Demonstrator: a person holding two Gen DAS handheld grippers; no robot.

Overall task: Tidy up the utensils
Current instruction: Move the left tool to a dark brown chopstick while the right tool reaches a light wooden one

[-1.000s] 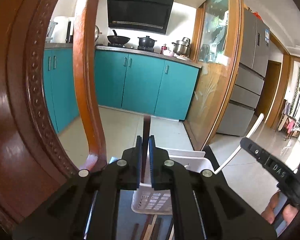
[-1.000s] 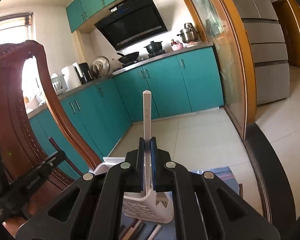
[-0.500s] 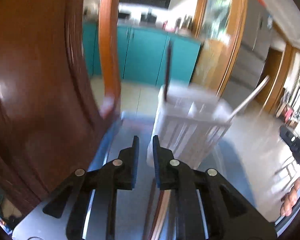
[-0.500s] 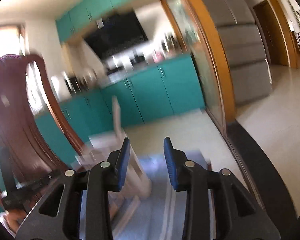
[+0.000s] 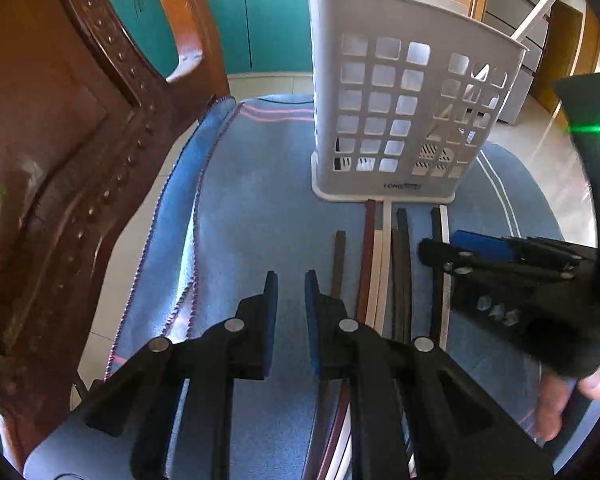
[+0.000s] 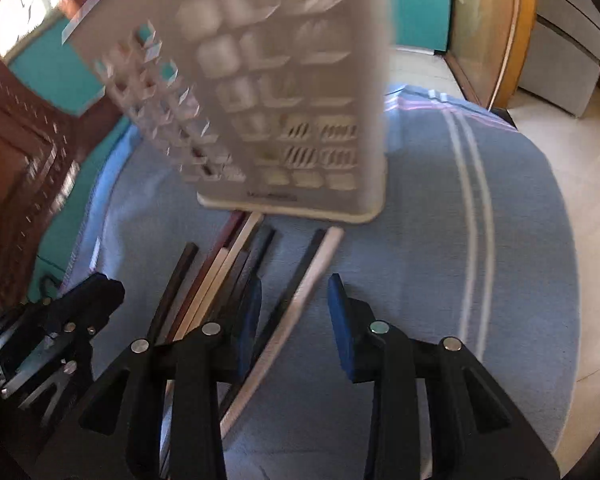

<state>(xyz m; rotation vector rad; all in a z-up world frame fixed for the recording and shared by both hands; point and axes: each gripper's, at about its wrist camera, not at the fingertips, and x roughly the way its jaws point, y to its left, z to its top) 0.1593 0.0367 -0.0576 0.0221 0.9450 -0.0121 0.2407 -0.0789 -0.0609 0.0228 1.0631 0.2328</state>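
Both sticks I held are now standing in the white basket (image 5: 400,120).
My left claw (image 5: 290,300) and right claw (image 6: 294,312) hang open, empty, above chopsticks (image 5: 380,264) lying mid-towel (image 5: 240,208); next I pinch one.

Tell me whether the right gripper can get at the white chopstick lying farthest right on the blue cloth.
Probably yes. The right gripper hangs open just above the white chopstick, which runs between its spread fingers. Only a dark chopstick lies tight against it and might get pinched too.
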